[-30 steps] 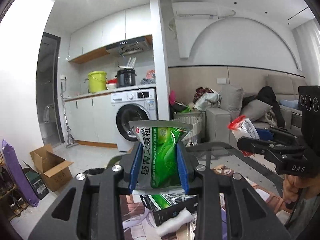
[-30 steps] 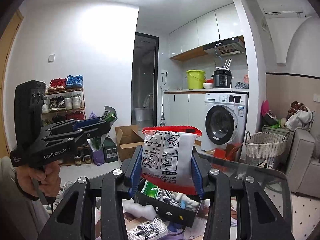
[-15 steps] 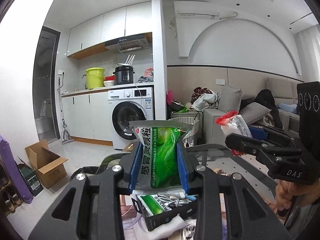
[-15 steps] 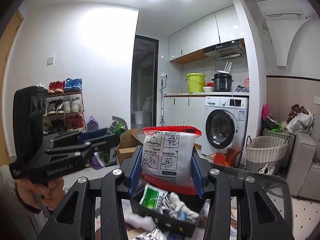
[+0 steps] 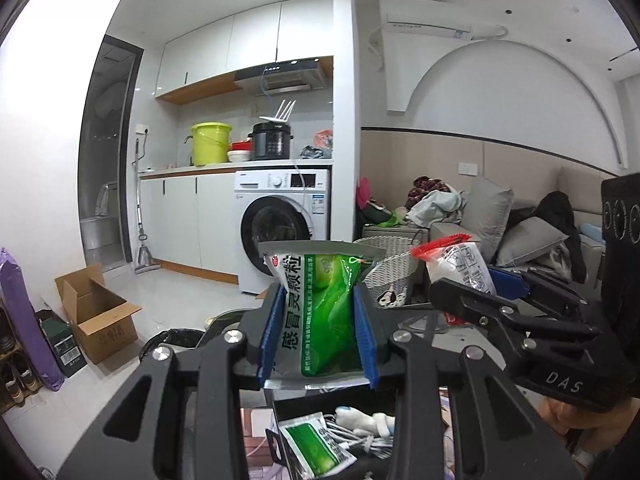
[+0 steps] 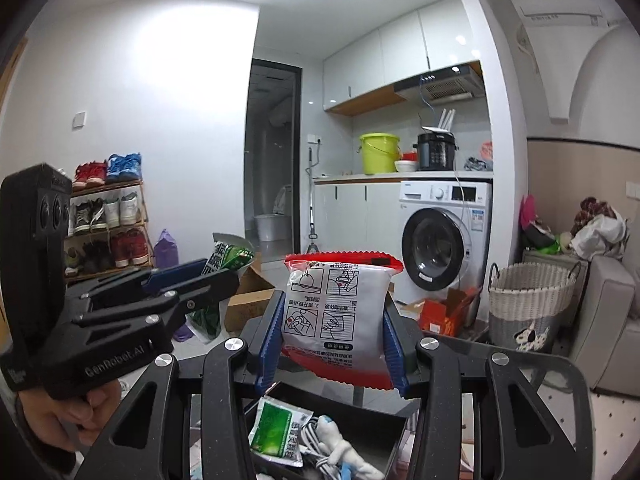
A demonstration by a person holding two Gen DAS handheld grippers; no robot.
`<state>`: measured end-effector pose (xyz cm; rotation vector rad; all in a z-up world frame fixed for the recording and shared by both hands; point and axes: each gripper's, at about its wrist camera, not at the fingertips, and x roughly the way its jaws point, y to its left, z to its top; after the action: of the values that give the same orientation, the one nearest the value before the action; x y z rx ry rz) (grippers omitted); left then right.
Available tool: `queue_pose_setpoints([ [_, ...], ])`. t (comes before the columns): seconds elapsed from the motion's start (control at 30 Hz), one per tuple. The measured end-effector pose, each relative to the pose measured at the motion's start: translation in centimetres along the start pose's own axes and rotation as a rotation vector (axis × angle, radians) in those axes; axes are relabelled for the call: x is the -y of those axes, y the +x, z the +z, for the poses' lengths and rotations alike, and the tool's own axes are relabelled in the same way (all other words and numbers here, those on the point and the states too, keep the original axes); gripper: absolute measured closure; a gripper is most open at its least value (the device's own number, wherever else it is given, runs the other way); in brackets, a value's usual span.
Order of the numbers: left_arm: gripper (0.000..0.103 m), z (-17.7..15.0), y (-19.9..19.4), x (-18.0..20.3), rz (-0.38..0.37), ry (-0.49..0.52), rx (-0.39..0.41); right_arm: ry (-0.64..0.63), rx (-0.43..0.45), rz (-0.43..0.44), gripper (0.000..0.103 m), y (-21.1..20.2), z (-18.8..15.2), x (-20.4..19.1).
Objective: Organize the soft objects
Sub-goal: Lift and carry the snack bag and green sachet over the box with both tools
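Observation:
My left gripper (image 5: 318,332) is shut on a green and silver sachet (image 5: 320,312), held upright above a black box (image 5: 340,408). My right gripper (image 6: 332,320) is shut on a white packet with red edges (image 6: 336,304), held above the same black box (image 6: 360,420). The box holds another green sachet (image 6: 276,432), white cables and a small white soft toy (image 6: 340,440). In the left wrist view the right gripper (image 5: 472,284) with its packet (image 5: 456,260) is at right. In the right wrist view the left gripper (image 6: 212,272) with its sachet (image 6: 228,258) is at left.
A glass table (image 6: 532,364) lies under the box. Beyond are a washing machine (image 5: 284,228), a wicker basket (image 6: 528,300), a sofa with cushions (image 5: 500,216), cardboard boxes (image 5: 96,312) on the floor and a shoe rack (image 6: 104,216).
Both grippers have moved closer over the black box, which now shows more of its contents beneath the fingers. Both still hold their packets.

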<state>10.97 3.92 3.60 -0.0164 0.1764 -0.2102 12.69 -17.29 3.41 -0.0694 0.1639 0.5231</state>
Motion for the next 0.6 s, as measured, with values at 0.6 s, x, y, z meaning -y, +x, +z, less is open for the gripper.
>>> queue_pose_setpoints([
  [0.6, 0.07, -0.7, 4.0, -0.1, 0.016, -0.035, -0.109, 0.001, -0.074, -0.013, 0.059, 2.3, -1.5, 1.2],
])
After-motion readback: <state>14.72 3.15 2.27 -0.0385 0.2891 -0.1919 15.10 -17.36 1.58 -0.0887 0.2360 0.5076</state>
